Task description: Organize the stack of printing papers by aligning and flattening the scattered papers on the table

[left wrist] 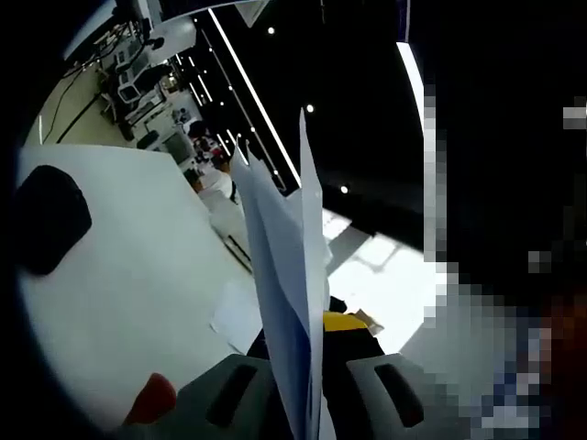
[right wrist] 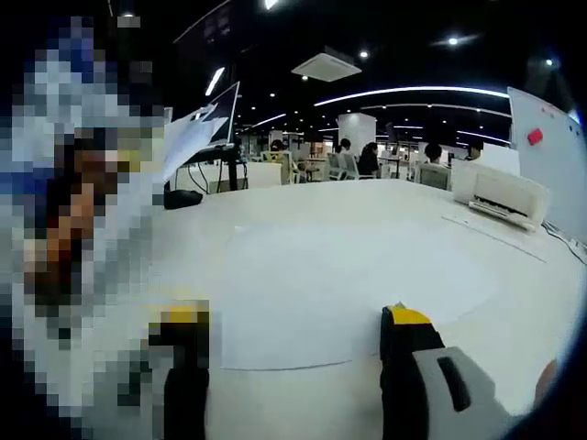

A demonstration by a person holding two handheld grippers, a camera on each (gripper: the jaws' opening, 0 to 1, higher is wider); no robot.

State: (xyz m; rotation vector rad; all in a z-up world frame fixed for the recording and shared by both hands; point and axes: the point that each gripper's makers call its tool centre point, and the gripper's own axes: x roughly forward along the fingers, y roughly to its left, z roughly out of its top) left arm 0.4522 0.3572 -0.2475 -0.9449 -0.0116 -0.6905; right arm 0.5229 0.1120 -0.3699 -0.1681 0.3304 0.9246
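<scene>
— What is the left gripper (left wrist: 303, 385) doing?

— I am seeing it clamping a thin sheaf of printing papers (left wrist: 286, 275) edge-on between its jaws. The sheets are rising up out of the jaws and fanning slightly at the top, lifted clear of the white table (left wrist: 138, 275). Beyond them another loose sheet (left wrist: 240, 316) is lying flat on the table, and a black object (left wrist: 50, 215) is sitting well apart toward the far side. A red thing (left wrist: 151, 399) is showing near the gripper's base; I cannot tell what it is.

— And the right gripper (right wrist: 293, 339)?

— Its jaws are standing wide apart, holding nothing, and hovering low over the table (right wrist: 514, 293). A flat sheet of paper (right wrist: 348, 284) is lying on the table just ahead, its near edge running between the two yellow-tipped jaws. Farther off, a white printer (right wrist: 500, 194) is resting near the table's far right edge, and people (right wrist: 367, 158) are sitting in the background.
</scene>
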